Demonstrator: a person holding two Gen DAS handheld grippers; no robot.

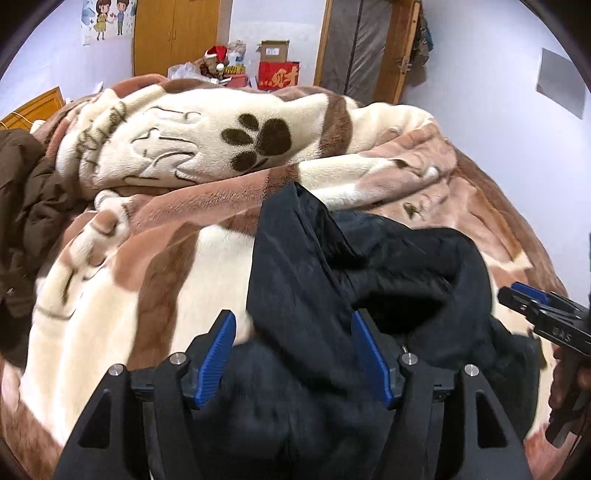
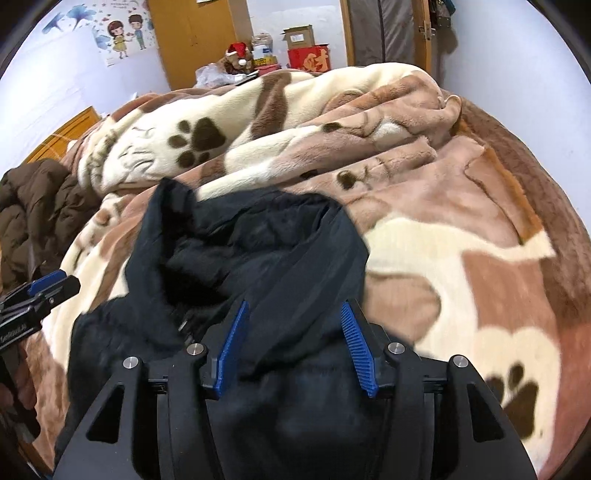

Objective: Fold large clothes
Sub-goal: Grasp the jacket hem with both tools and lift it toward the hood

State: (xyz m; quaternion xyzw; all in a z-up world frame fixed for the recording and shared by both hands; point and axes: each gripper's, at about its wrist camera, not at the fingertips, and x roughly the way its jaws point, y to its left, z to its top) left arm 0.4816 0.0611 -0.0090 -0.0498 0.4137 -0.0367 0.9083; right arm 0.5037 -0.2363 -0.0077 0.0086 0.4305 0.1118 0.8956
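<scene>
Item: black garment (image 1: 314, 258), large, of dark matte cloth with a faint sheen, lying bunched and unfolded on the paw-print blanket (image 1: 155, 236) toward the near edge of the bed. One long part ran up toward the middle of the bed and ended in a blunt tip; the remainder sat heaped in deep folds. A small metal zip pull showed among the folds in the left wrist view. The same garment (image 2: 258, 251) filled the lower centre of the right wrist view.

Bedding: plush blanket in cream and brown patches with dark paw marks, rumpled into a ridge across the far side. A brown quilted coat (image 1: 26, 206) lay at the bed's left edge.

Writing: red box (image 1: 279, 75) beyond the far edge bore large gold characters, not legible. A cartoon couple poster (image 1: 109, 18) hung on the wall. Lettering on the gripper bodies was too blurred to read.

Left gripper (image 1: 293, 356): level over the garment's near portion, blue pads wide apart, black cloth lying between them, no grip seen.

Right gripper (image 2: 293, 345): likewise low over the garment, pads spread wide with a fold between them, not clamped. Each gripper's tip showed at the edge of the other's view.
</scene>
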